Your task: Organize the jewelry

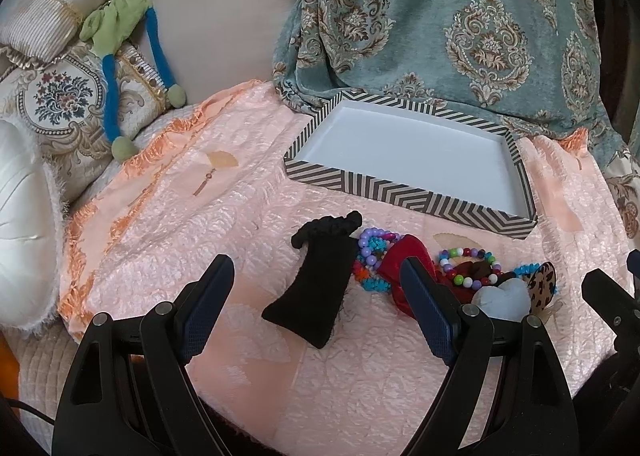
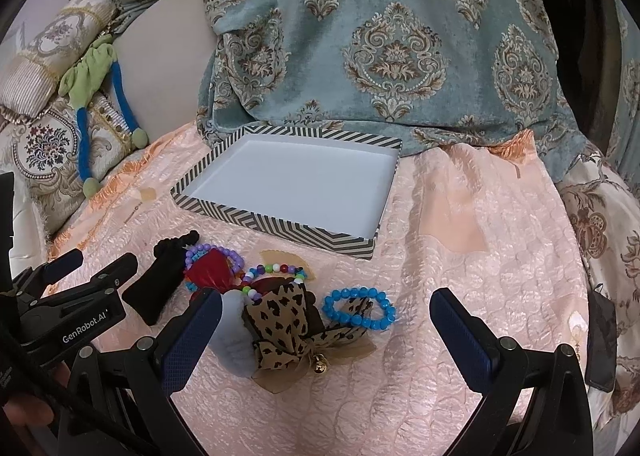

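Observation:
A shallow striped tray [image 1: 404,192] [image 2: 280,226] with a white inside lies on the pink cover. In front of it sits a heap of accessories: a black scrunchie [image 1: 316,288] [image 2: 160,284], a purple bead bracelet [image 1: 370,242] [image 2: 232,256], a red piece [image 1: 404,256] [image 2: 210,270], a multicolour bead bracelet [image 1: 470,268] [image 2: 272,270], a leopard-print bow [image 2: 286,326] [image 1: 542,284] and a blue bead bracelet [image 2: 358,310]. My left gripper [image 1: 316,288] stands open around the black scrunchie without touching it. My right gripper [image 2: 326,326] is open over the bow and blue bracelet.
A pink quilted cover [image 1: 180,216] [image 2: 480,256] spreads over the couch. A teal patterned throw [image 1: 460,28] [image 2: 380,36] hangs behind the tray. Floral cushions [image 1: 68,104] and a green-and-blue soft toy [image 1: 120,40] [image 2: 96,96] lie at the left. A dark object [image 2: 602,340] lies at the right edge.

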The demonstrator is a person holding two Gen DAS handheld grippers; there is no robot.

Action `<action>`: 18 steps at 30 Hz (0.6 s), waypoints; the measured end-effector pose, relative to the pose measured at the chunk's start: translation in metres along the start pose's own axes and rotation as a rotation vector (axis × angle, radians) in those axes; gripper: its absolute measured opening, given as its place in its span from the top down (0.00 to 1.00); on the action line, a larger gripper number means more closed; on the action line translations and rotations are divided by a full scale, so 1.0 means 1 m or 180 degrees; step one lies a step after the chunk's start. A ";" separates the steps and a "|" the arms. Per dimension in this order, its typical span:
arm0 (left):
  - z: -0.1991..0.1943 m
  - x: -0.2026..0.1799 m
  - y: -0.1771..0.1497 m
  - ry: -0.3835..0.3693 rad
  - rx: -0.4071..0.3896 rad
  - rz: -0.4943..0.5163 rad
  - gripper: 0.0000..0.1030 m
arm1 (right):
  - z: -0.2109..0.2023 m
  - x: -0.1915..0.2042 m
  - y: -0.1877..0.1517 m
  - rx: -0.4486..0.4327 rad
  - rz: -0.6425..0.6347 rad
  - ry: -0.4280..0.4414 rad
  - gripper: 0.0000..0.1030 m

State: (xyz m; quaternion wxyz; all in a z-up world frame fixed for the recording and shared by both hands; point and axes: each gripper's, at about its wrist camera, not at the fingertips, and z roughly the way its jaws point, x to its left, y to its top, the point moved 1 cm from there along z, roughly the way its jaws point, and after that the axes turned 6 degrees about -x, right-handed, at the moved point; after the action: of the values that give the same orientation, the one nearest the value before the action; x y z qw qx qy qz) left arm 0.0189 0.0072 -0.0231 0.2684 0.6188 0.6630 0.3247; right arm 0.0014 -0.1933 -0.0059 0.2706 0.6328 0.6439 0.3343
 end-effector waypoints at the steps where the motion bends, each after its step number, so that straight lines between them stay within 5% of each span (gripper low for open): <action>1: 0.000 0.000 0.000 0.0000 0.0003 -0.0003 0.17 | 0.000 0.000 0.000 0.0010 -0.0007 -0.0003 0.00; 18: -0.001 0.004 0.002 0.0038 -0.0022 0.0003 0.17 | -0.001 -0.003 0.001 0.0003 0.0003 0.0016 0.00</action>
State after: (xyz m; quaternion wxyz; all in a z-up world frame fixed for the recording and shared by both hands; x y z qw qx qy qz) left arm 0.0192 0.0115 -0.0211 0.2664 0.6163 0.6631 0.3308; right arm 0.0011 -0.1965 -0.0049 0.2685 0.6324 0.6445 0.3357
